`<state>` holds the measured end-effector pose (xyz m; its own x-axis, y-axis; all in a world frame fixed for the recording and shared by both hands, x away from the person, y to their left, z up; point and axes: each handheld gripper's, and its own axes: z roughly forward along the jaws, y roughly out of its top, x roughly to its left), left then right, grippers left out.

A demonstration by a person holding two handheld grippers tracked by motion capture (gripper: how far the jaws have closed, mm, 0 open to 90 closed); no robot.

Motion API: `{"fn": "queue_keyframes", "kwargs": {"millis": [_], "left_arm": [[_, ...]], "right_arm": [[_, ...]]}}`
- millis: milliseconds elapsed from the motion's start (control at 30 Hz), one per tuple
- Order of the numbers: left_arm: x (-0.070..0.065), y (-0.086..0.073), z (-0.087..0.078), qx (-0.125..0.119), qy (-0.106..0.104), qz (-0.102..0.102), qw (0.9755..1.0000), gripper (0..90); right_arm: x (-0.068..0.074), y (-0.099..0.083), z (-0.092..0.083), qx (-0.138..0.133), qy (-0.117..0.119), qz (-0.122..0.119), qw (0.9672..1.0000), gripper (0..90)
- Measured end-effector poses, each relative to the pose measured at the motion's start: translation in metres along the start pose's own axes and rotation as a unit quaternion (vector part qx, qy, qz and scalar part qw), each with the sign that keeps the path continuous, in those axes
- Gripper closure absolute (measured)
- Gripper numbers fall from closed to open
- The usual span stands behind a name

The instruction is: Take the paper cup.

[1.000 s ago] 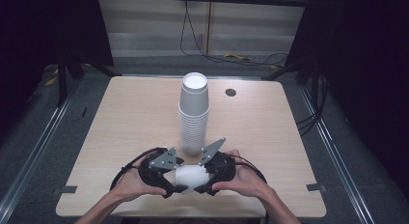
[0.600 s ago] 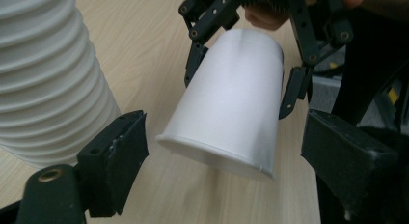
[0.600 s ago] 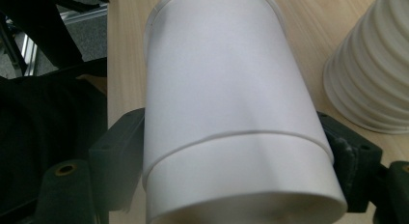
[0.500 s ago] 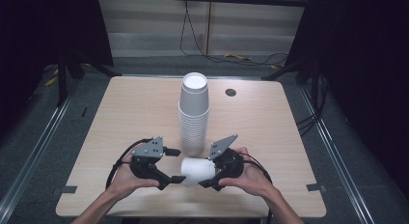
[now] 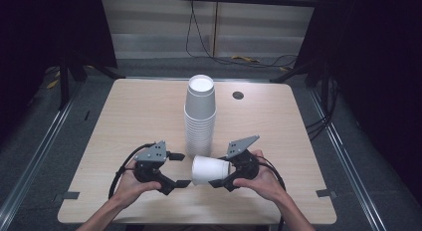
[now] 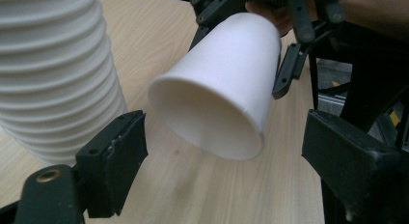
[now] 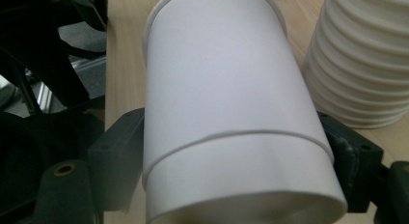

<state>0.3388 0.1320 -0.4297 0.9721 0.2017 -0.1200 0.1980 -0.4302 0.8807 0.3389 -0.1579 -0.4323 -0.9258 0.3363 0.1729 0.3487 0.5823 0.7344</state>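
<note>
A single white paper cup (image 5: pixel 210 170) lies sideways just above the table's front, with my right gripper (image 5: pixel 219 174) shut on it. In the right gripper view the cup (image 7: pixel 226 103) sits between both jaws, base toward the camera. Its open mouth (image 6: pixel 212 118) faces my left gripper (image 6: pixel 226 130), whose jaws stand apart on either side of it without touching. In the high view the left gripper (image 5: pixel 177 170) is open, a short gap left of the cup's rim. A tall stack of white cups (image 5: pixel 200 111) stands upside down just behind both grippers.
The wooden table (image 5: pixel 129 116) has a round cable hole (image 5: pixel 238 95) at the back right. The cup stack (image 6: pixel 53 74) is close on the left in the left gripper view, and it (image 7: pixel 366 55) stands at the right in the right gripper view. Dark floor and rails surround the table.
The left gripper has let go of the cup, opened and drawn away to the left. The right gripper keeps the cup and has shifted slightly right.
</note>
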Motion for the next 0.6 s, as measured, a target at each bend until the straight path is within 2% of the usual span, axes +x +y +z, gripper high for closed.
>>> {"fn": "queue_keyframes", "kwargs": {"millis": [67,100,233,333,433,500,600], "left_arm": [[0.001,-0.002,0.001,-0.001,0.006,-0.002,1.0000,15.6],[0.001,-0.002,0.001,-0.003,0.010,-0.009,0.9999,15.7],[0.003,-0.005,0.000,-0.002,0.020,-0.011,0.9997,15.8],[0.004,-0.006,-0.001,-0.009,0.020,-0.015,0.9996,15.8],[0.004,-0.005,-0.002,-0.016,0.024,-0.016,0.9995,15.8],[0.003,-0.005,-0.002,-0.014,0.036,-0.007,0.9992,15.8],[0.003,-0.005,-0.002,-0.015,0.038,-0.007,0.9991,15.7]], "right_arm": [[-0.001,-0.001,0.000,-0.006,0.010,0.001,0.9999,20.8],[-0.001,-0.002,0.000,-0.009,0.009,0.001,0.9999,20.8],[-0.003,-0.006,0.002,-0.024,0.012,0.006,0.9996,20.9],[-0.005,-0.008,0.002,-0.040,0.007,0.009,0.9991,20.8],[-0.007,-0.010,-0.002,-0.069,-0.004,0.013,0.9975,20.7],[-0.008,-0.012,-0.004,-0.086,-0.007,0.017,0.9961,20.6],[-0.009,-0.014,-0.006,-0.097,-0.009,0.022,0.9950,20.6]]}}
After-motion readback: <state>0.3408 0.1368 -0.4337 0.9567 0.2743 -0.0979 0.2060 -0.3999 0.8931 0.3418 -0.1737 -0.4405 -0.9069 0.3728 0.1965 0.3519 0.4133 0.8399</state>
